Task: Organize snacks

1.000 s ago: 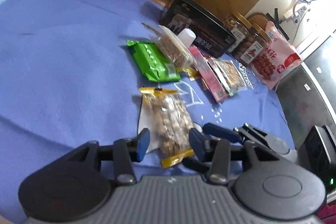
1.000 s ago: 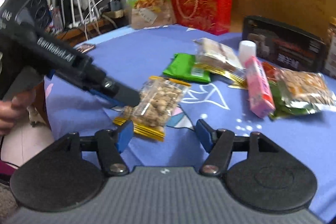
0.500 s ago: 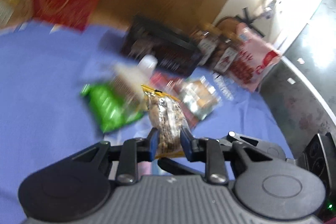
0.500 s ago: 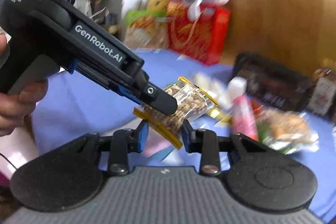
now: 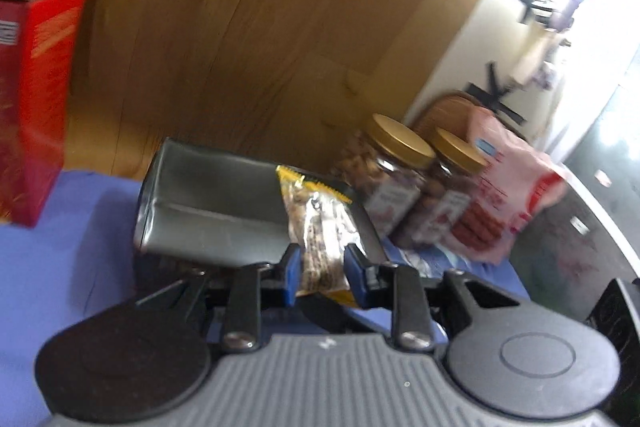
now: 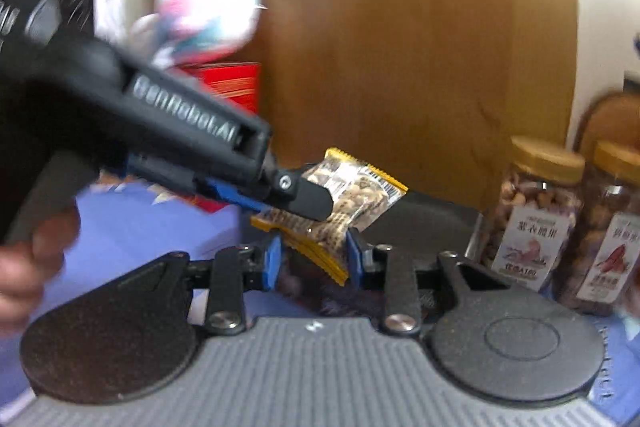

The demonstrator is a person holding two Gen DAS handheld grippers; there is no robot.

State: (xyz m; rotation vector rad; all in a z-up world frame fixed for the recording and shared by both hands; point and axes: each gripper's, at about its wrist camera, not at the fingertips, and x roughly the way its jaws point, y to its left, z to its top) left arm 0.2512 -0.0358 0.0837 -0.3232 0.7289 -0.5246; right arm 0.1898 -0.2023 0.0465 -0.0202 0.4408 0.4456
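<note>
Above the blue cloth (image 5: 60, 259), both tongs — left (image 5: 322, 277), right (image 6: 314, 261) — clamp one nut packet (image 5: 320, 231) before the open dark box (image 5: 208, 211).

A blue cloth (image 5: 60, 247) covered the table. Behind it rose a brown wooden panel (image 5: 260, 39). A red gift box (image 5: 32, 99) stood at the left, with a blurred pink and blue plush toy (image 6: 208, 19) on top of it.

The left hand-held gripper (image 5: 322, 277) pinches a nut packet (image 5: 320, 227) before an open dark box (image 5: 208, 211).
</note>
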